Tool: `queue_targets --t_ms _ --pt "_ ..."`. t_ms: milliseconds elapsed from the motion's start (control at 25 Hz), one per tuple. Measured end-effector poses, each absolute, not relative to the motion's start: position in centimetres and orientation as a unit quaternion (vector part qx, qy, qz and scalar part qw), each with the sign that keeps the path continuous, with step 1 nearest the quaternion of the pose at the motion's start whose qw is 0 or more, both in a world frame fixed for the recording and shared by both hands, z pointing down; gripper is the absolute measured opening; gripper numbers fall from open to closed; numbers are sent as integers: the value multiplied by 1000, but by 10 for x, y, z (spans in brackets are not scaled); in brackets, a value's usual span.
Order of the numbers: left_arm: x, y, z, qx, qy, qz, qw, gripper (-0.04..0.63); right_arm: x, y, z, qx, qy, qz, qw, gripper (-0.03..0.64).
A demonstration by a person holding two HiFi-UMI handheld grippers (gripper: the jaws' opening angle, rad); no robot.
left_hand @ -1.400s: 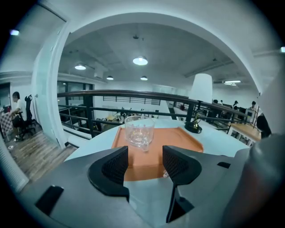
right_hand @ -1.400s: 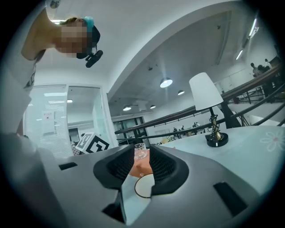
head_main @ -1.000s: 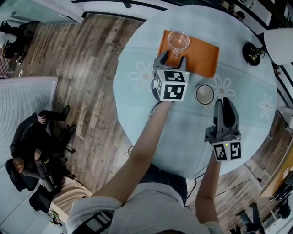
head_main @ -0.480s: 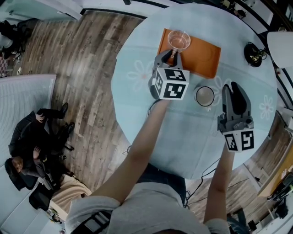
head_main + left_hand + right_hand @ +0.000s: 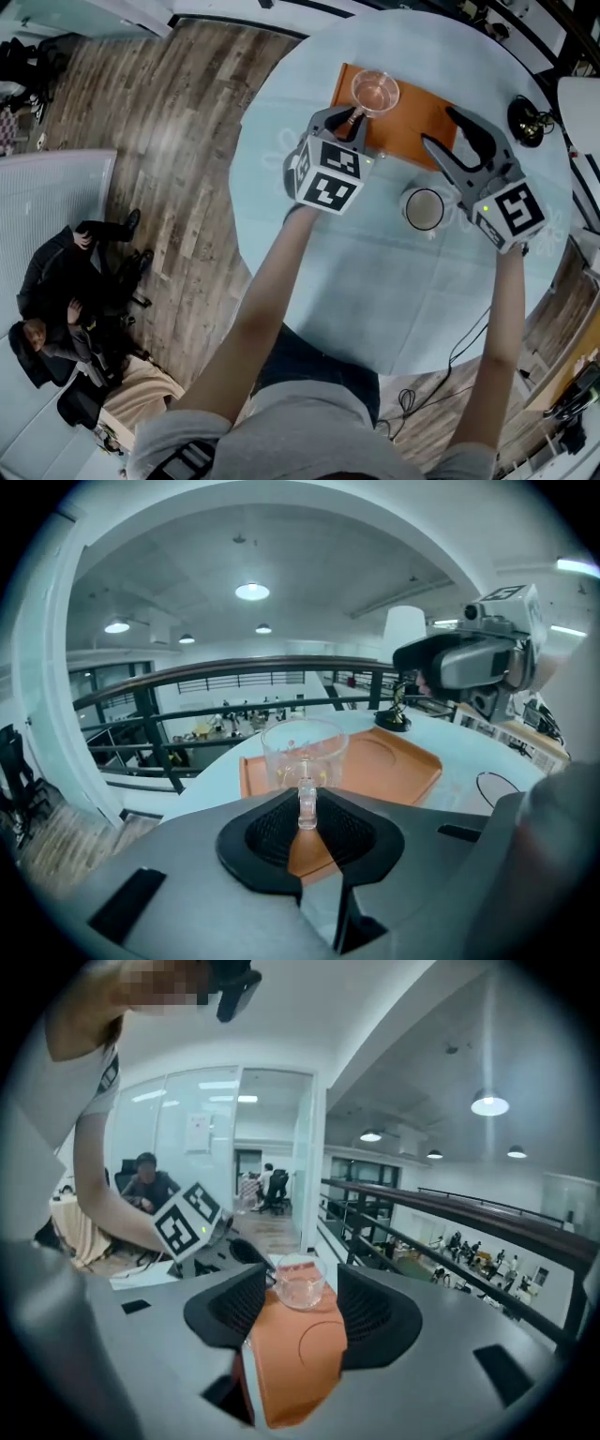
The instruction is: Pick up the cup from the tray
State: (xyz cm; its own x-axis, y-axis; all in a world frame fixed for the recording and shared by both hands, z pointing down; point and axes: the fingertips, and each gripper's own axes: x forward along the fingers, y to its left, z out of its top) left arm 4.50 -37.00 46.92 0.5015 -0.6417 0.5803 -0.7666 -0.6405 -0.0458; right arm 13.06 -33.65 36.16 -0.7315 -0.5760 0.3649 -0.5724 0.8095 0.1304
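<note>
A clear glass cup stands on the left end of an orange tray. My left gripper is shut on the cup's handle, its jaws having just been closing on it. In the left gripper view, the cup rises just past the left gripper. My right gripper sits at the tray's right end; its jaws have just been opening. In the right gripper view, the right gripper is open with the tray between the pads and untouched, and the cup stands beyond.
The tray lies on a round pale-blue table with a flower print. A white-rimmed mug stands just in front of the tray, beside my right gripper. A small black object sits at the far right. Wooden floor and seated people lie to the left.
The right gripper swung from the table's front right up to the tray's right end and opened its jaws. The left gripper's jaws closed onto the cup's handle and it rolled slightly.
</note>
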Motion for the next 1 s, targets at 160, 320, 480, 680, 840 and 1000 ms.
queue_targets --t_ms 160,320,480,680,840,1000 --pt "41 -373 469 872 -375 299 98 60 113 -354 391 255 -933 -1 255 253" --pt "38 -376 469 885 -342 306 82 60 99 -370 407 232 -937 33 258 278" --pt "35 -379 468 894 -305 320 71 60 87 -380 424 207 -935 41 286 296" --pt "33 -386 471 901 -258 344 57 61 80 -390 444 185 -927 28 325 299" --pt "33 -391 470 906 -237 348 50 61 72 -397 451 175 -926 23 333 299" --pt "33 -392 470 911 -229 339 48 61 62 -399 458 170 -926 27 337 299"
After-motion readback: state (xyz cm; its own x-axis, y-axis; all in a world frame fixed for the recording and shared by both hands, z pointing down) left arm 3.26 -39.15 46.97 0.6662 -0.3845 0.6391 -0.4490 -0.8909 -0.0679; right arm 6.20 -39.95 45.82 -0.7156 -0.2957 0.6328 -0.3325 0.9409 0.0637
